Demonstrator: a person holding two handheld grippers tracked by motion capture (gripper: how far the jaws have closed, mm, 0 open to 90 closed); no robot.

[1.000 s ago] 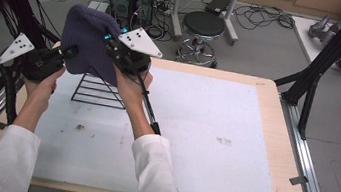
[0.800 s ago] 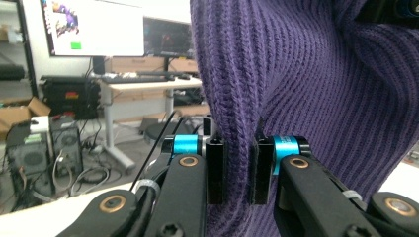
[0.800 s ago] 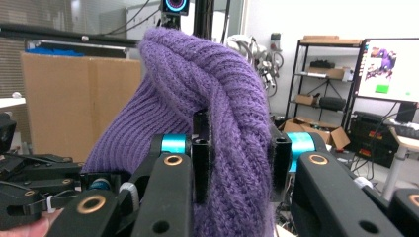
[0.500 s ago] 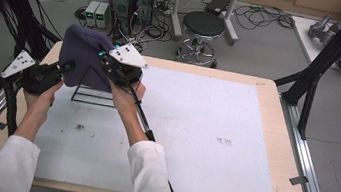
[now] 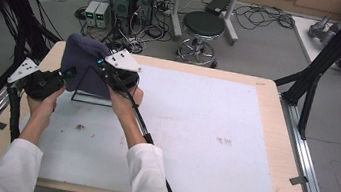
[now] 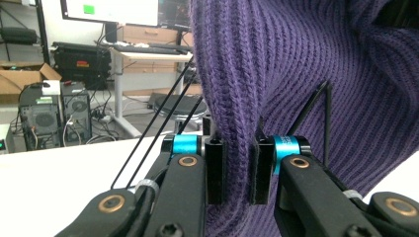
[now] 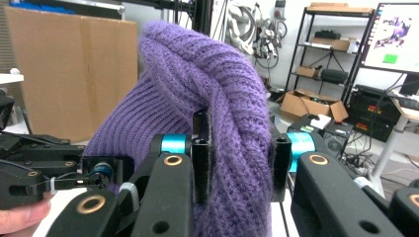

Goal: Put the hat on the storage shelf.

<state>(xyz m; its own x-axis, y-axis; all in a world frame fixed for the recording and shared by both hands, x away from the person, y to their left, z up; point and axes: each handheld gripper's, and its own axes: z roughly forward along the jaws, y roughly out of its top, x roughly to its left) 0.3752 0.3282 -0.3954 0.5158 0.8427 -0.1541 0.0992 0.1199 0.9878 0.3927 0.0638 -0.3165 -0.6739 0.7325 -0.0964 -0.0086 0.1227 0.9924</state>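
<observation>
Both grippers have hold of the purple knitted hat (image 5: 84, 61) at the far left corner of the bench (image 5: 214, 132), and the hat sits over the top of a black wire rack (image 5: 91, 96). From where I stand it looks like the job is to dress the hat onto that rack, and it is well along: the knit already covers the rack's upper part, with only the bottom wire frame showing beneath it.

The left gripper (image 6: 236, 165) is clamped on a fold of the hat's edge; the fabric runs straight down between its jaws, and thin rack wires show just beside them. The right gripper (image 7: 240, 158) is likewise closed on a thick bunch of ribbed knit, which bulges above its jaws. In the high view the two grippers flank the hat, left hand (image 5: 46, 104) low at the side, right hand (image 5: 125, 100) in front.

What seems left: pull the edge down evenly so the hat sits straight, then let go with both grippers. Whether the far side is fully seated I cannot tell from here.
</observation>
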